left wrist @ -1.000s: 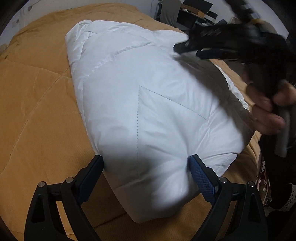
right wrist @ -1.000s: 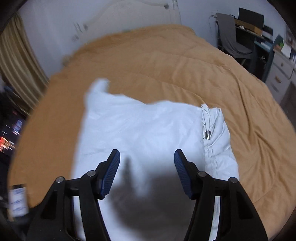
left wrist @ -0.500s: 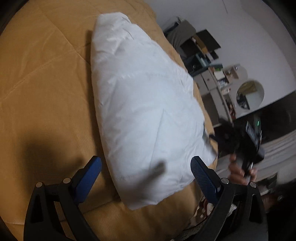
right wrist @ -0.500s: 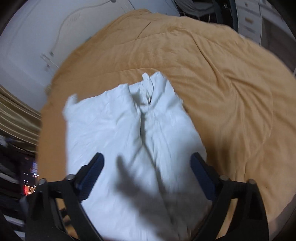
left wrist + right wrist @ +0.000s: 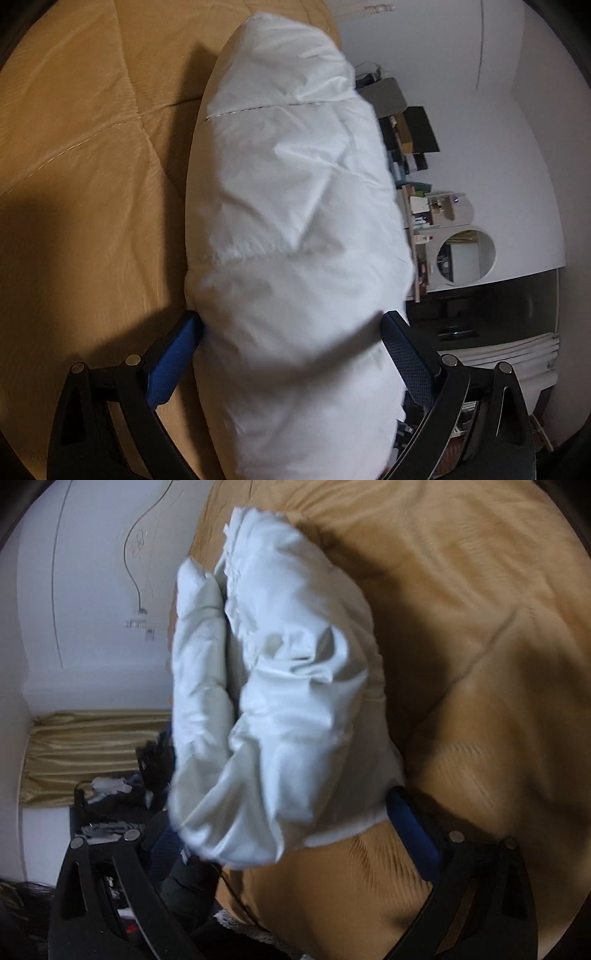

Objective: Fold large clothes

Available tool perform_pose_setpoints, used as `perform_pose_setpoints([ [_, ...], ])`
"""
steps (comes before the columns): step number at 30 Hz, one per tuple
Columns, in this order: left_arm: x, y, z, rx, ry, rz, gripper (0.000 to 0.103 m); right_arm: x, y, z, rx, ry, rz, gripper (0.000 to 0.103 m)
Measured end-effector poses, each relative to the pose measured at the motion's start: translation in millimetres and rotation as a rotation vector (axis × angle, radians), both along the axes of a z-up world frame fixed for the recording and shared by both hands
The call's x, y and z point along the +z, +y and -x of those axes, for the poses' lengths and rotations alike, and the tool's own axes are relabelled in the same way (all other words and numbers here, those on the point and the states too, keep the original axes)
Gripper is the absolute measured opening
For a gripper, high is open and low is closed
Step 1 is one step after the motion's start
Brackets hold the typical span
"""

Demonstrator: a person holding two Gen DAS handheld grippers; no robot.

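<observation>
Left wrist view: the left gripper (image 5: 291, 354) is spread wide around the near end of the folded white jacket (image 5: 295, 221), which lies on the tan bedspread (image 5: 81, 184), long axis running away from the gripper. I can't tell whether the pads press.

Right wrist view: the right gripper (image 5: 280, 834) is opening, almost fully wide, and the jacket's (image 5: 280, 686) layered end sits between the jaws, likewise running straight away. Both hands look equally near.

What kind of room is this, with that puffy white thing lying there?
Most likely a bedroom. The folded white padded garment lies on a bed under an orange quilted cover, with a round mirror and cluttered shelves nearby and gold curtains opposite.
</observation>
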State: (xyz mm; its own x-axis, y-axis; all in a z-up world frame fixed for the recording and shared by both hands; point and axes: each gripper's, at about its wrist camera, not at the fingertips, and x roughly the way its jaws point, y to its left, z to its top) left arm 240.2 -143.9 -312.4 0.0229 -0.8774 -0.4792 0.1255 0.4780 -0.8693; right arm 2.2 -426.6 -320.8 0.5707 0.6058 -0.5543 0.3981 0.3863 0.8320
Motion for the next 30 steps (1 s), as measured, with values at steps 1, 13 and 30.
perform_pose_setpoints([
  [1,-4.2,-3.6,-5.8,-0.008,0.008,0.013,0.103,-1.5,1.5,-5.9,0.018,-0.003,0.015,0.103],
  [13,-24.0,-21.9,-31.2,-0.036,-0.004,0.140,0.100,6.8,17.6,-42.8,0.084,-0.084,0.109,0.063],
  [30,37.8,145.1,-100.6,0.071,-0.101,0.000,0.088,19.5,183.5,-132.3,0.297,-0.177,0.013,0.046],
])
